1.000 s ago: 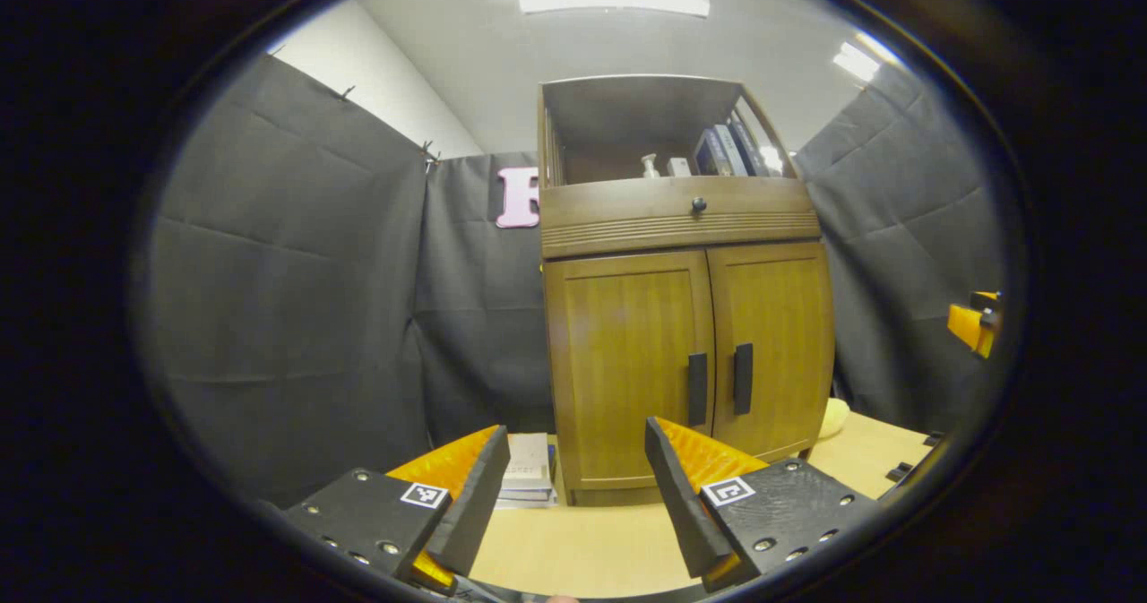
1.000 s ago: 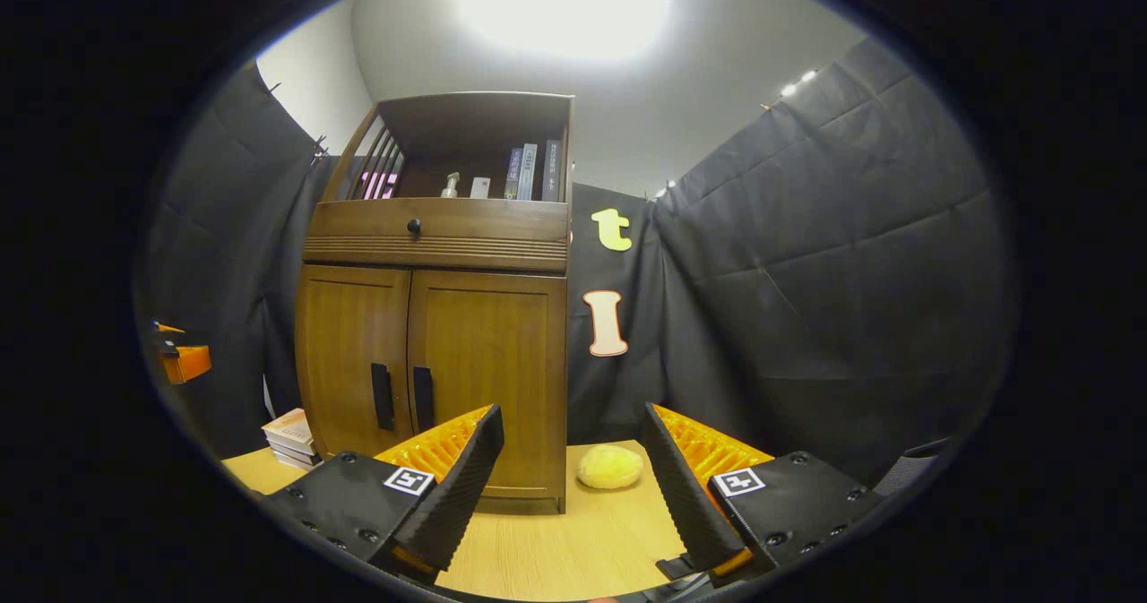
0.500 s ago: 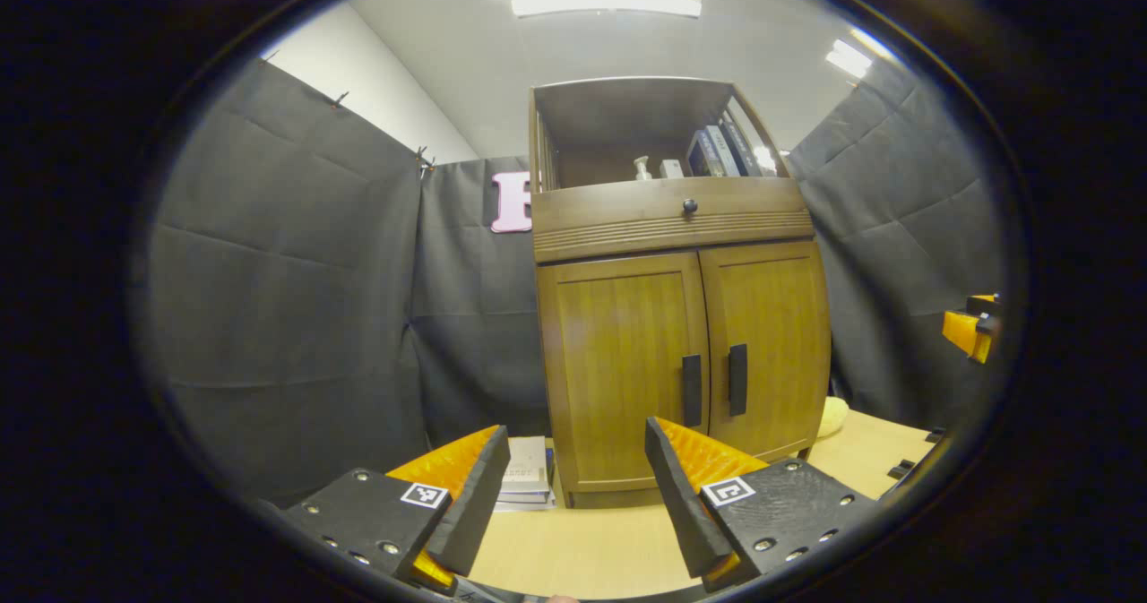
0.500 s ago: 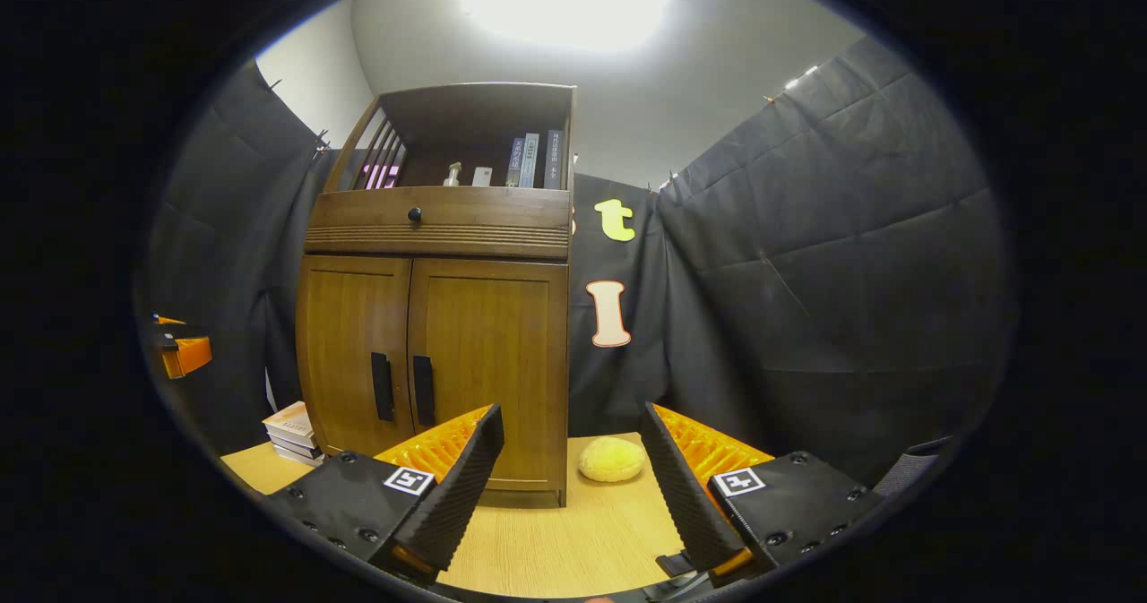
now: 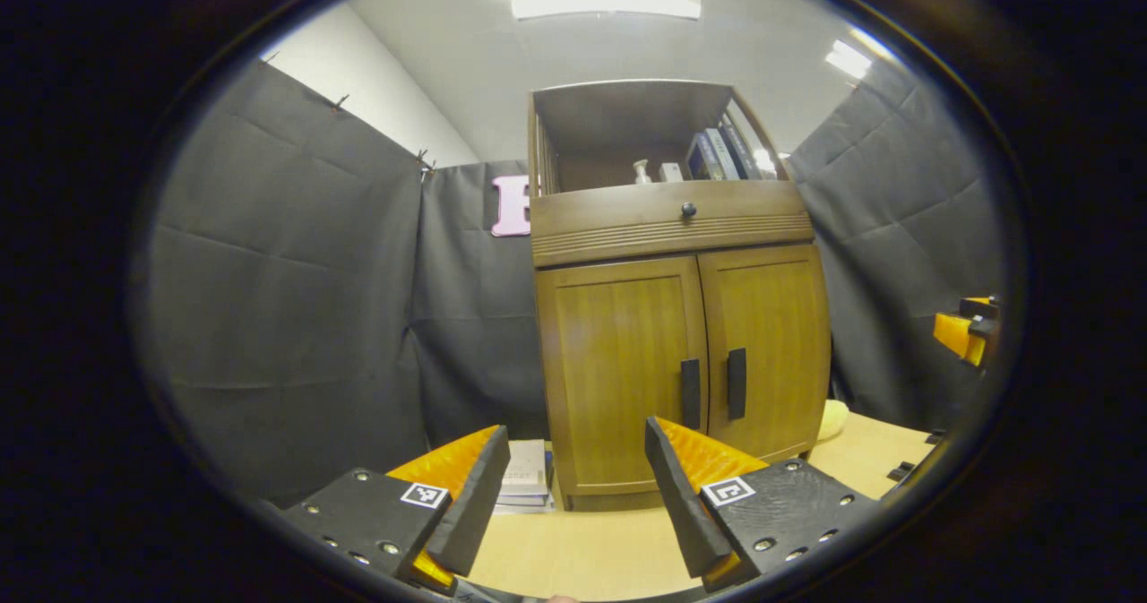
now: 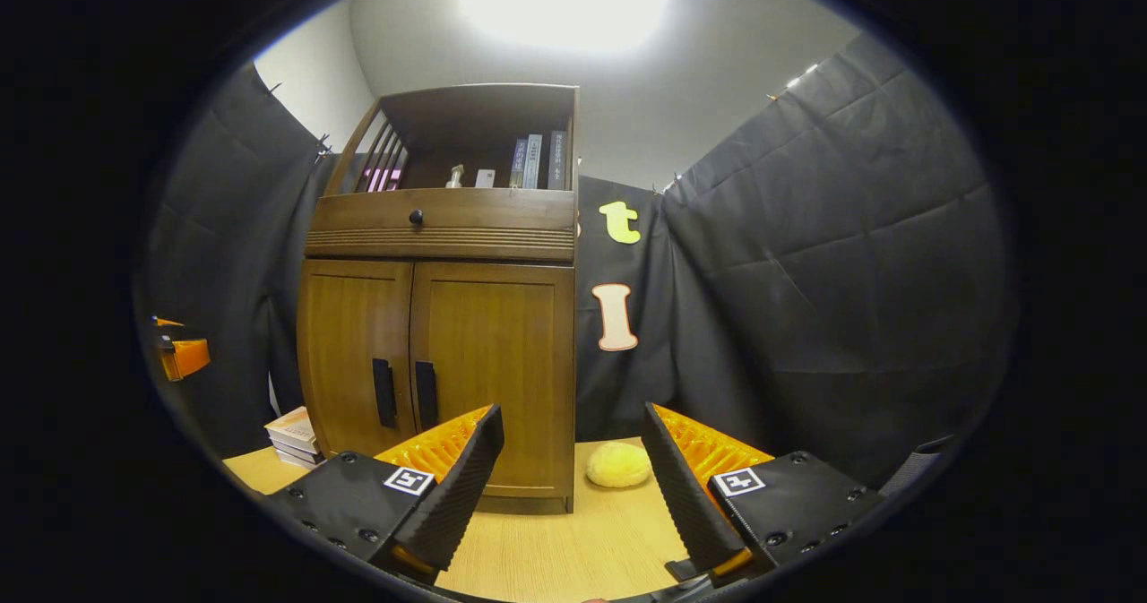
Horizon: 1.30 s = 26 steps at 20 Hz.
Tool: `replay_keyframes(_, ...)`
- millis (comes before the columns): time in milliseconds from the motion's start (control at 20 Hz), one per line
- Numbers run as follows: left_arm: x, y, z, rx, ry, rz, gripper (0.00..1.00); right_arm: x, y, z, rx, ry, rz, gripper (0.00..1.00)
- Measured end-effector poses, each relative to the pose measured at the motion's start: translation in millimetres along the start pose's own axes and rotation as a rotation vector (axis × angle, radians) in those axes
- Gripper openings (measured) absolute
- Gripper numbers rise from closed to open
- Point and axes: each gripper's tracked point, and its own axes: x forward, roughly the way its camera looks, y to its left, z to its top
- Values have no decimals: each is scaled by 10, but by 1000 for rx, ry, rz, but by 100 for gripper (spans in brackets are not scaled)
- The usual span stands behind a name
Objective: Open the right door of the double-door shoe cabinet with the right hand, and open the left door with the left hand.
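Note:
A brown wooden shoe cabinet (image 5: 681, 227) (image 6: 439, 227) stands on the light wooden table, both doors closed. In the left gripper view its left door (image 5: 618, 370) and right door (image 5: 771, 343) meet at two dark upright handles, the left handle (image 5: 690, 393) and the right handle (image 5: 736, 383). In the right gripper view the same doors (image 6: 345, 352) (image 6: 497, 361) carry the handles (image 6: 383, 392) (image 6: 426, 394). My left gripper (image 5: 573, 460) is open, well short of the cabinet. My right gripper (image 6: 572, 442) is open too, off to the cabinet's right front. Each gripper shows at the other view's edge (image 5: 963, 332) (image 6: 179, 352).
A stack of books (image 5: 527, 478) (image 6: 291, 435) lies left of the cabinet. A yellow plush ball (image 6: 618, 464) (image 5: 833, 417) rests at its right. A drawer with a dark knob (image 5: 687, 210) and an open shelf with books (image 6: 536, 160) sit above the doors. Black cloth walls close in both sides.
Both views have shifted only slightly; the cabinet sits a touch lower and more to the left in the left gripper view. Doors stay closed and both grippers stay open.

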Motion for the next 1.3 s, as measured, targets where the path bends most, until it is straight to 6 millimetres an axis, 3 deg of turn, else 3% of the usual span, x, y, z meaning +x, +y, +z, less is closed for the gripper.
replay_keyframes(600,-89,245,-18,8,1,71,87,729,558,-2,38,-13,119,98)
replay_keyframes(1300,-328,519,-87,22,20,172,89,1345,1187,-40,62,-16,225,97)
